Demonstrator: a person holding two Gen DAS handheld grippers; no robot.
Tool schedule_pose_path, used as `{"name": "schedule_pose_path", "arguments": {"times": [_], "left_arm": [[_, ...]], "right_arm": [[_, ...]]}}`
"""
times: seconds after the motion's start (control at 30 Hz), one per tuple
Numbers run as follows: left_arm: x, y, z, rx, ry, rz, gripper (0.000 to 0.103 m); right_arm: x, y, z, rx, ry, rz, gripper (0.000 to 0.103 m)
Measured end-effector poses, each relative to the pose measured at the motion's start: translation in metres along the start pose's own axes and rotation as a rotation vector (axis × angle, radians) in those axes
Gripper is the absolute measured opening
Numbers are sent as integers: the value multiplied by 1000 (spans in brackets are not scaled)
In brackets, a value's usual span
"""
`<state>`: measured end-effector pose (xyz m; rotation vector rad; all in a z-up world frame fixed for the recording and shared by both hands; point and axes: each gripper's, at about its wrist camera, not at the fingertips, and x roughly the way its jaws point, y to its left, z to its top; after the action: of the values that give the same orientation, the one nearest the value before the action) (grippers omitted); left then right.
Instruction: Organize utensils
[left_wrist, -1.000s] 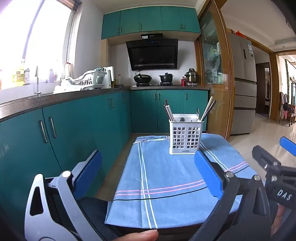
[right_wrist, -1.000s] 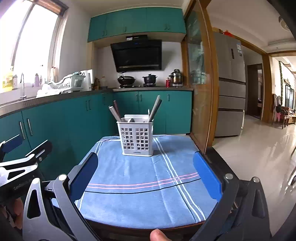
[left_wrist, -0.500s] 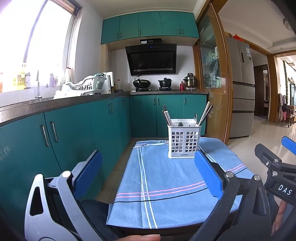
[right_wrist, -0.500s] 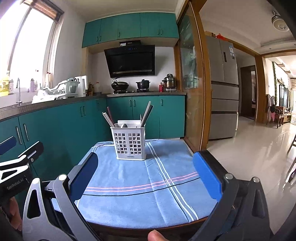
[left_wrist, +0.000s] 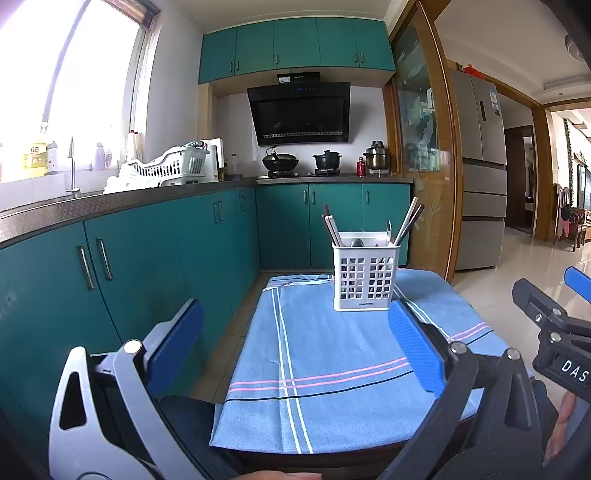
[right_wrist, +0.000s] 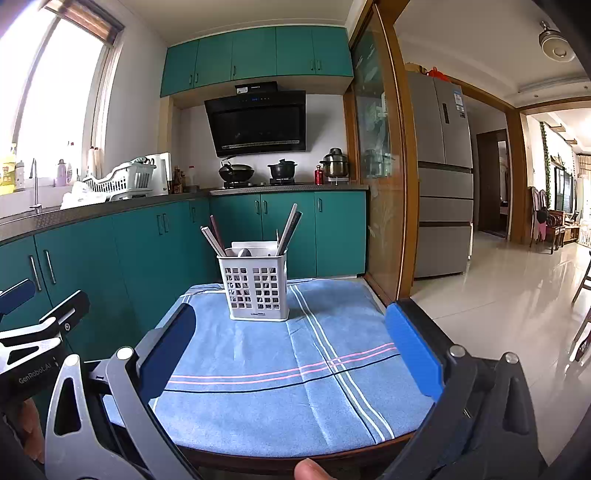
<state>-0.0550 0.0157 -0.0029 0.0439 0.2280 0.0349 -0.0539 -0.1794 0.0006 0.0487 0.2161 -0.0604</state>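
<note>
A white slotted utensil holder (left_wrist: 365, 272) (right_wrist: 255, 286) stands upright at the far end of a small table covered by a blue striped cloth (left_wrist: 332, 369) (right_wrist: 280, 373). Chopsticks (left_wrist: 406, 221) (right_wrist: 290, 229) and a spoon stick out of its top. My left gripper (left_wrist: 295, 350) hangs open over the near end of the table, with nothing between its blue pads. My right gripper (right_wrist: 291, 350) is open too, holding nothing, well short of the holder. The other gripper shows at each view's edge.
Teal base cabinets (left_wrist: 147, 258) under a dark counter run along the left, with a sink tap and a white dish rack (left_wrist: 170, 168). A stove with pots (right_wrist: 258, 171) is at the back. A wooden glass door frame (right_wrist: 391, 184) and a fridge stand right, beside tiled floor.
Both grippers have tilted upward and drawn back slightly, so the holder and table sit lower in each view. Both stayed open. Nothing on the table moved.
</note>
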Motion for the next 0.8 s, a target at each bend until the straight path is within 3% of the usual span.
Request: {"name": "schedule_pose_path", "arguments": {"times": [0.8], "left_arm": [[5,0,-2,2,15,-12,99]], "right_arm": [[1,-2,-2,3,7,2,100]]}}
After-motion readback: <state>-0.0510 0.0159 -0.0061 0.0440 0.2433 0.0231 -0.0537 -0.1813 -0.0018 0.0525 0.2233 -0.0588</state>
